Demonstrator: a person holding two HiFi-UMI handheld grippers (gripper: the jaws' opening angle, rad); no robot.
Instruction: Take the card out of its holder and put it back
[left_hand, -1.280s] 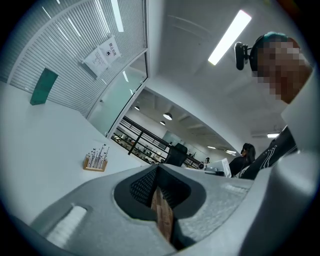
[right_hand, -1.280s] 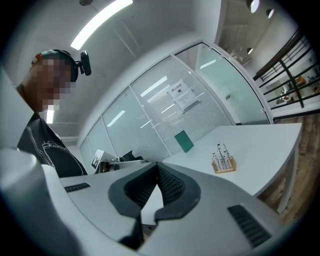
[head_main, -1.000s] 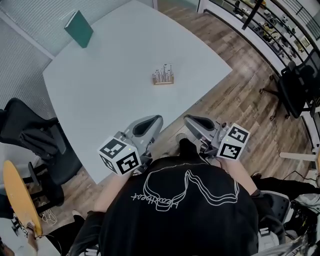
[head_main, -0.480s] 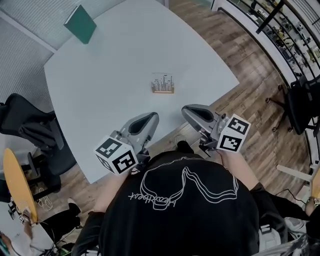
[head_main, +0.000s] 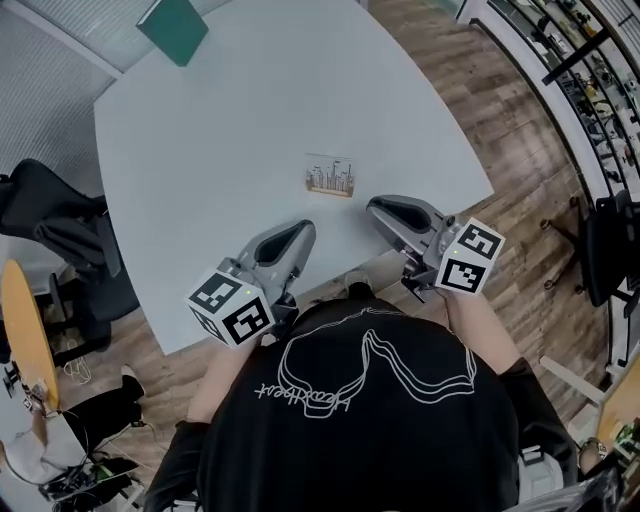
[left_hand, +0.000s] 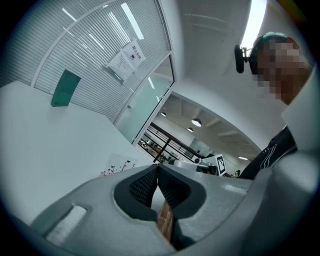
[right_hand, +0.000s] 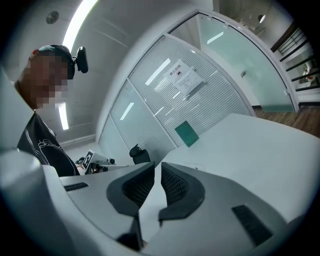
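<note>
head view shows card (head_main: 331, 171) standing in its holder (head_main: 329, 189) on table (head_main: 220, 120).

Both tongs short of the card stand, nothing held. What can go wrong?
1. The holder looks small and unfixed on the table; pulling the card unbraced may lift it too.
2. The right tongs have just been opening, empty, gap narrow; the left tongs are shut: either may knock the card instead of straddling it.
</note>
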